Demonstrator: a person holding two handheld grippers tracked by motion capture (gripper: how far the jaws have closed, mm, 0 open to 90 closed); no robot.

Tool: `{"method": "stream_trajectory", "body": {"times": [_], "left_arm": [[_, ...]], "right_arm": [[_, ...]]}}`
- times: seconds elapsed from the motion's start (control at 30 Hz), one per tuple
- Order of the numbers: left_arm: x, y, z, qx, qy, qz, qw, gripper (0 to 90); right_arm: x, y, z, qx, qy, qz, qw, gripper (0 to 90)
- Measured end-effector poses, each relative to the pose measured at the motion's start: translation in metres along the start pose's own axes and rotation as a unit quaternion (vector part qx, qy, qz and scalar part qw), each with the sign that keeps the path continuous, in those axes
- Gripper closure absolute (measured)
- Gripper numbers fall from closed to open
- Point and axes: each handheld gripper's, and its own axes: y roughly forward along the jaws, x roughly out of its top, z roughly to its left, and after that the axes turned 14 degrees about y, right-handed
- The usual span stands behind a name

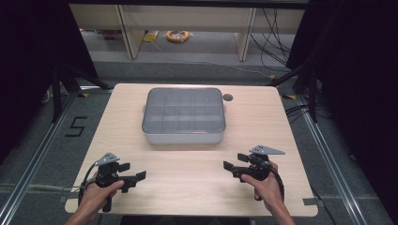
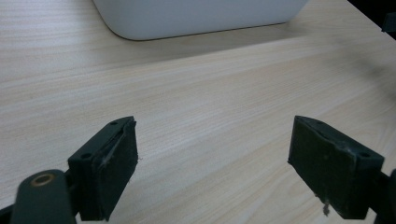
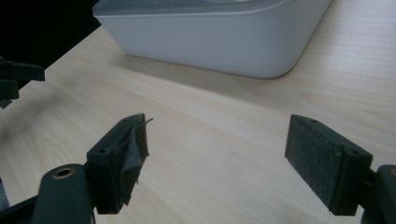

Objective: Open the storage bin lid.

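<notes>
Box (image 1: 183, 116) contents perhaps hidden by frosted lid.

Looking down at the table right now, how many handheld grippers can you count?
2: the left gripper at the table's near left, the right gripper at its near right, both open.

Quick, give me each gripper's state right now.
Left gripper: jaws open, nothing between them, bare table beneath.
Right gripper: jaws open, holding nothing, short of the lidded white box.

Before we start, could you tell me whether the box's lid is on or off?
On: a translucent lid covers the white box, its dividers showing faintly through.
</notes>
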Motion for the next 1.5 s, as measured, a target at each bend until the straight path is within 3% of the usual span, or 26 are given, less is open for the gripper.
{"method": "stream_trajectory", "body": {"times": [0.17,0.23,0.4,0.47,0.57,0.63,0.7,0.77,0.87,1.1,1.13,1.17,1.2,1.23,1.27,1.3,1.33,1.37,1.43,1.47,1.5], "left_arm": [[0.005,0.004,0.001,-0.008,-0.007,0.001,0.9999,15.0],[0.008,0.005,0.002,-0.006,-0.002,-0.003,1.0000,15.0],[0.014,0.006,0.005,-0.004,-0.002,-0.005,1.0000,15.7],[0.018,0.010,0.007,-0.011,-0.013,-0.014,0.9998,15.9],[0.026,0.011,0.012,-0.008,-0.018,-0.021,0.9996,16.3],[0.030,0.011,0.018,-0.003,-0.030,-0.027,0.9992,16.6],[0.035,0.012,0.024,0.000,-0.039,-0.029,0.9988,16.7],[0.036,0.013,0.026,0.002,-0.044,-0.034,0.9984,16.9],[0.042,0.016,0.035,0.009,-0.044,-0.032,0.9985,17.2],[0.049,0.022,0.046,0.020,-0.048,-0.029,0.9982,17.2],[0.051,0.023,0.047,0.018,-0.050,-0.027,0.9982,17.2],[0.052,0.024,0.049,0.017,-0.053,-0.031,0.9980,17.2],[0.054,0.026,0.050,0.017,-0.055,-0.031,0.9979,17.2],[0.054,0.026,0.050,0.017,-0.055,-0.031,0.9979,17.2],[0.058,0.027,0.054,0.003,-0.060,-0.025,0.9978,17.2],[0.060,0.028,0.056,0.004,-0.064,-0.030,0.9975,17.3],[0.062,0.028,0.058,0.003,-0.069,-0.032,0.9971,17.4],[0.064,0.028,0.060,0.005,-0.073,-0.033,0.9968,17.6],[0.067,0.030,0.063,0.006,-0.076,-0.036,0.9965,17.8],[0.069,0.031,0.065,0.003,-0.079,-0.035,0.9963,17.9],[0.071,0.032,0.067,0.002,-0.082,-0.035,0.9960,18.1]], "right_arm": [[0.009,0.001,-0.001,0.005,0.023,0.006,0.9997,22.3],[0.013,0.003,-0.005,0.004,0.008,-0.004,1.0000,22.3],[0.021,0.009,-0.005,0.006,0.014,-0.001,0.9999,22.6],[0.024,0.012,-0.006,0.007,0.008,0.002,0.9999,23.8],[0.029,0.017,-0.005,0.012,0.020,0.004,0.9997,24.7],[0.034,0.018,-0.005,0.017,0.042,0.005,0.9989,26.6],[0.041,0.021,-0.010,0.019,0.018,-0.010,0.9996,27.4],[0.044,0.021,-0.009,0.015,0.027,-0.008,0.9995,27.4],[0.056,0.024,-0.012,0.007,0.019,-0.021,0.9996,28.2],[0.068,0.031,-0.017,0.007,0.020,-0.023,0.9995,28.5],[0.069,0.031,-0.015,0.004,0.041,-0.020,0.9989,28.7],[0.070,0.033,-0.018,0.001,0.027,-0.025,0.9993,28.9],[0.071,0.033,-0.016,0.002,0.038,-0.020,0.9991,29.1],[0.071,0.033,-0.016,0.002,0.038,-0.020,0.9991,29.1],[0.075,0.036,-0.020,-0.004,0.028,-0.023,0.9993,29.7],[0.077,0.037,-0.022,0.000,0.022,-0.026,0.9994,30.0],[0.078,0.037,-0.021,-0.003,0.037,-0.021,0.9991,30.0],[0.081,0.038,-0.024,-0.005,0.028,-0.025,0.9993,30.0],[0.086,0.039,-0.027,-0.005,0.031,-0.029,0.9991,31.2],[0.088,0.039,-0.025,-0.007,0.052,-0.025,0.9983,31.6],[0.091,0.041,-0.030,-0.005,0.030,-0.034,0.9989,31.6]]}}
